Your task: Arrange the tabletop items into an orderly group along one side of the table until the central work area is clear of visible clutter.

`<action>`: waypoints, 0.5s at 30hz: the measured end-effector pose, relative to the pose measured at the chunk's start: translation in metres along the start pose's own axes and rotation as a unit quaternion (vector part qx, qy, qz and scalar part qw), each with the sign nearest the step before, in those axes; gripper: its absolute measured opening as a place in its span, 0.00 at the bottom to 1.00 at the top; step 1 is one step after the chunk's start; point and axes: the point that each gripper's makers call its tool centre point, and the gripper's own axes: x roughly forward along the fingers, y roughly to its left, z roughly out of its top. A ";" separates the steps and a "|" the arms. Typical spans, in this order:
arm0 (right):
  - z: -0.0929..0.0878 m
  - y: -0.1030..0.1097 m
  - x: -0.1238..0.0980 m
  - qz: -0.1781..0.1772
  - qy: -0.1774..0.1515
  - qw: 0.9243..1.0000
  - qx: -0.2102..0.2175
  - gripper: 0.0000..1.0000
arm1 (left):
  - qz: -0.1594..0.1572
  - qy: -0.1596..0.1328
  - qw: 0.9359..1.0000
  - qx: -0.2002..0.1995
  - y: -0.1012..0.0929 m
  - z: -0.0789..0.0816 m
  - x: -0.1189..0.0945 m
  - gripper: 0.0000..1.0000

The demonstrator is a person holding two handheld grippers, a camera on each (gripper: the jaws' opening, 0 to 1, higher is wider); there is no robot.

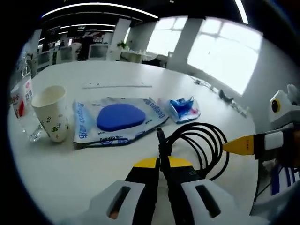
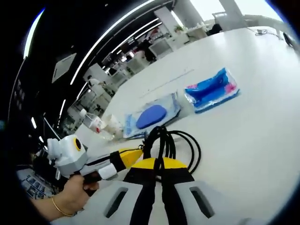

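The black cable coil (image 1: pixel 194 145) is pinched by both grippers, left gripper (image 1: pixel 161 161) and right gripper (image 2: pixel 159 150), jaws clenched on it, at 6 o'clock; loops could be spilled against the blue pouch (image 1: pixel 119 119) at 11 o'clock

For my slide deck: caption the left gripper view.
Left gripper shut on coiled black cable beside blue-pad packet and paper cup.

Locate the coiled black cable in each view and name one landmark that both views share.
Left gripper view: the coiled black cable lies lower centre-right, its bunched end between that view's jaws.
Right gripper view: the cable lies lower centre, just above the jaws.
Shared landmark: the clear pouch with the blue oval pad.
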 end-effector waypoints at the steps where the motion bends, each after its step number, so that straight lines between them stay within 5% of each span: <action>1: 0.000 -0.001 -0.001 -0.001 0.002 1.000 0.000 0.00 | 0.000 0.001 1.000 0.003 -0.002 -0.001 0.001 0.04; 15: 0.026 -0.019 -0.009 -0.010 -0.004 1.000 -0.020 0.00 | -0.020 -0.012 1.000 0.006 -0.021 0.016 0.020 0.03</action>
